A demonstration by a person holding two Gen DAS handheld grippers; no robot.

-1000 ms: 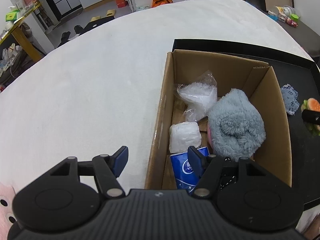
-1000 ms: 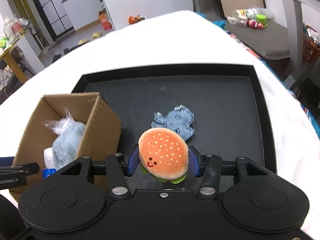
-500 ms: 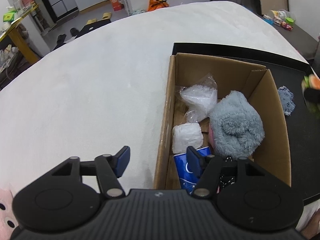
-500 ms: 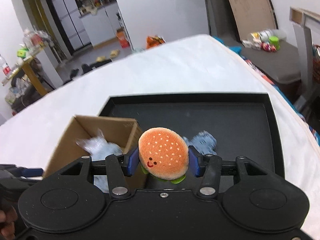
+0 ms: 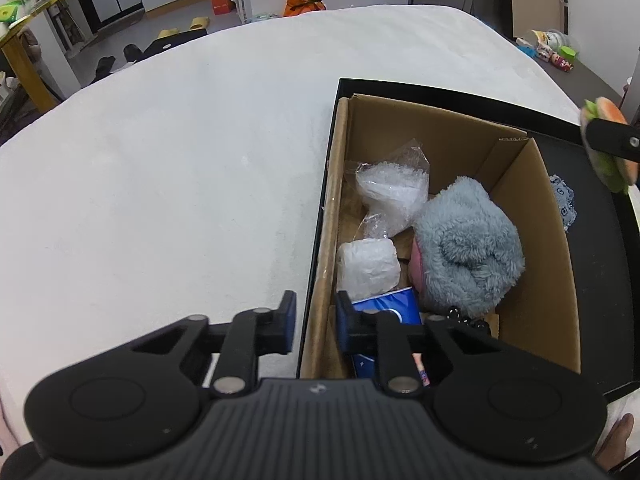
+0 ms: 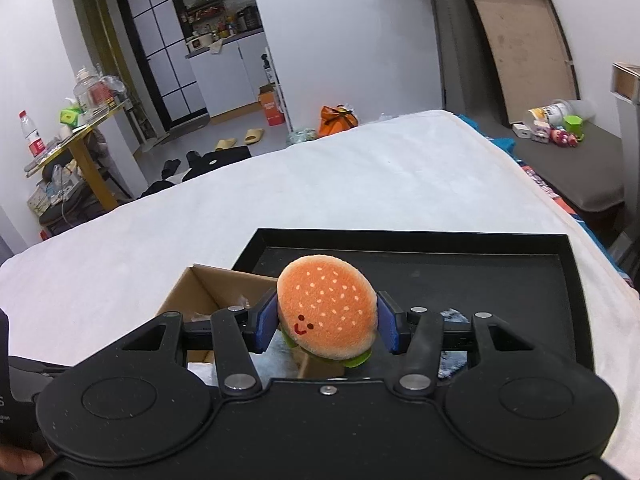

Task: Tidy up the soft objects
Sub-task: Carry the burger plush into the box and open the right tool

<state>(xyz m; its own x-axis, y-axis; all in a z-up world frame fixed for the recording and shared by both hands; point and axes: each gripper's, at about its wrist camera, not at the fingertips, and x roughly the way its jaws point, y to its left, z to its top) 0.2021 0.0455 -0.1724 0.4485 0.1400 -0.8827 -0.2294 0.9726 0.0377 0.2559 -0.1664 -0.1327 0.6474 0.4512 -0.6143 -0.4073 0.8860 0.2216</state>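
Observation:
My right gripper [image 6: 327, 326] is shut on a plush hamburger [image 6: 327, 306] and holds it in the air above the black tray [image 6: 520, 256], near the cardboard box [image 6: 200, 292]. The hamburger also shows at the right edge of the left wrist view [image 5: 608, 148]. My left gripper [image 5: 315, 326] straddles the box's near left wall [image 5: 324, 264], one finger on each side, narrowly apart. The box holds a grey fluffy plush [image 5: 468, 248], a clear plastic bag [image 5: 394, 192], a white wrapped bundle [image 5: 366, 268] and a blue tissue pack [image 5: 390, 312].
A blue patterned cloth [image 5: 564, 204] lies on the tray right of the box. The tray and box rest on a white bed [image 5: 168, 176]. Beyond the bed are a yellow side table [image 6: 80, 140] and a grey bench with toys [image 6: 560, 132].
The right gripper has lifted the hamburger up and toward the box. The left gripper's fingers have closed in around the box's left wall.

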